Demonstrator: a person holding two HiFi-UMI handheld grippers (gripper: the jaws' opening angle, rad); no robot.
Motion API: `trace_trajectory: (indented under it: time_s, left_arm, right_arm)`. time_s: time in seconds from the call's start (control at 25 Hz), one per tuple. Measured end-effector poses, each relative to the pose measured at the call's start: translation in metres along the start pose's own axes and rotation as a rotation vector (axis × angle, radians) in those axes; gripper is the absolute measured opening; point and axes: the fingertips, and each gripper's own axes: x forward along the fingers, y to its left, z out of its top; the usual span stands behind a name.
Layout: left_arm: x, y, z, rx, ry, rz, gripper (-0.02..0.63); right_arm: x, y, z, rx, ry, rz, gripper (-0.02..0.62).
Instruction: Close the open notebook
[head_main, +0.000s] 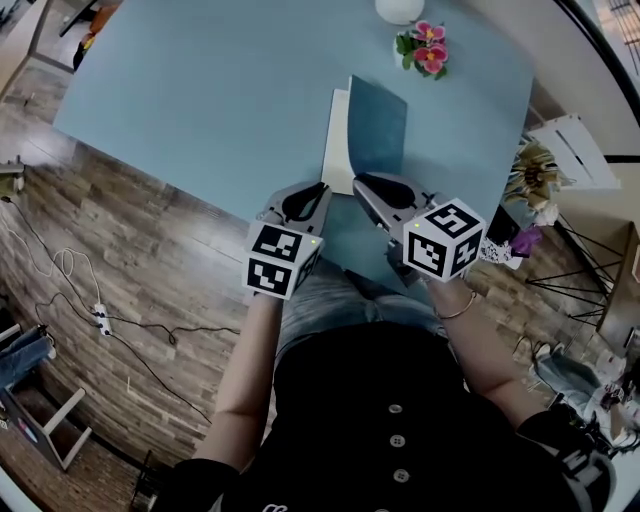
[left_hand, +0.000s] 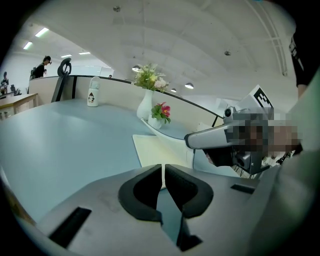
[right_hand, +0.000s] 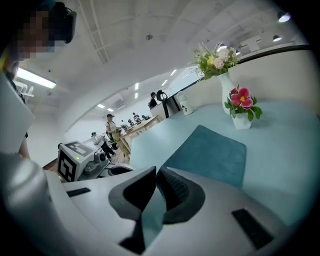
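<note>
The notebook lies on the blue table (head_main: 200, 100) with a white page (head_main: 337, 140) flat and its teal cover (head_main: 378, 125) lifted up on edge. My right gripper (head_main: 358, 183) is shut on the cover's near lower corner. In the right gripper view the cover (right_hand: 210, 155) runs up and away from the right gripper's (right_hand: 156, 172) closed jaws. My left gripper (head_main: 322, 188) hovers just left of it over the table's near edge, shut and empty. The left gripper view shows the left gripper's (left_hand: 163, 167) pads together, with the white page (left_hand: 160, 150) beyond them.
A small pot of pink flowers (head_main: 430, 50) and a white vase (head_main: 400, 8) stand at the table's far side behind the notebook. A white bottle (left_hand: 92, 97) stands far off to the left. People work at desks in the background.
</note>
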Motion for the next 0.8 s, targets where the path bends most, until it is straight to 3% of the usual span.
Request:
trace_trajectory:
  time_s: [0.8]
  left_arm:
    - [0.001,0.023,-0.019,-0.089,0.047,-0.006,0.028]
  right_arm:
    - [0.045,-0.004,-0.022,0.001,0.152,0.010,0.037]
